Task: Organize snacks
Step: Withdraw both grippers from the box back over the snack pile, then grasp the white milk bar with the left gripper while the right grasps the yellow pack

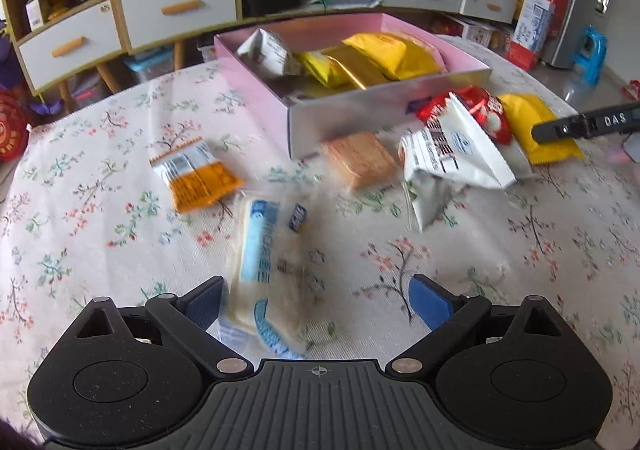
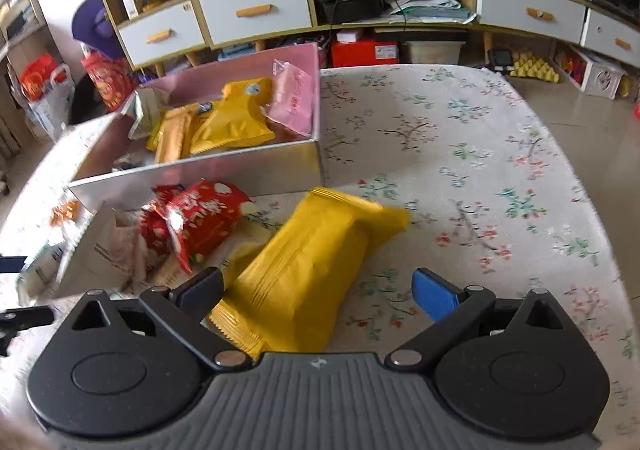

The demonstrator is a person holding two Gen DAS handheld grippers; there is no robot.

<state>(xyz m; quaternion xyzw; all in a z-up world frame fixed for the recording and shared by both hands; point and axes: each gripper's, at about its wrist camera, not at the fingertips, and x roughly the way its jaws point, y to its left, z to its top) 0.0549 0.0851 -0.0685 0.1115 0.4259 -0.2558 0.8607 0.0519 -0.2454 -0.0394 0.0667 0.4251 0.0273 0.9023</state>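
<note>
Left tool [image 1: 316, 296] spread wide, grasping nothing, poised low over the desk [image 1: 120, 250] with its floral cloth. Clear-and-blue packet [image 1: 266, 270] lying flat between the separated fingers, nearer the left-hand one; contact with the fingers not discernible owing to blur. Orange-and-white packet [image 1: 196, 174] and tan biscuit pack [image 1: 360, 162] lying apart on the cloth beyond it. White pouch [image 1: 452, 162] crumpled just beside the biscuit pack, with red packet [image 1: 480, 110] behind and partly under it. Pink box [image 1: 360, 118] set farther back on the desk, holding a white pouch and several yellow packets. Dark tip of the right tool seen at the right edge of the left view, over the yellow packet [image 1: 536, 126].

Right tool [image 2: 318, 290] likewise spread wide and released. Yellow packet [image 2: 312, 262] lying diagonally on the cloth between its fingers, one end beside the left-hand finger, the right-hand blue pad [image 2: 434, 296] well clear of it. Red packet [image 2: 200, 218] just left of the yellow one, in front of the box wall [image 2: 240, 170]. Drawer cabinet [image 2: 256, 10] standing behind the desk.
</note>
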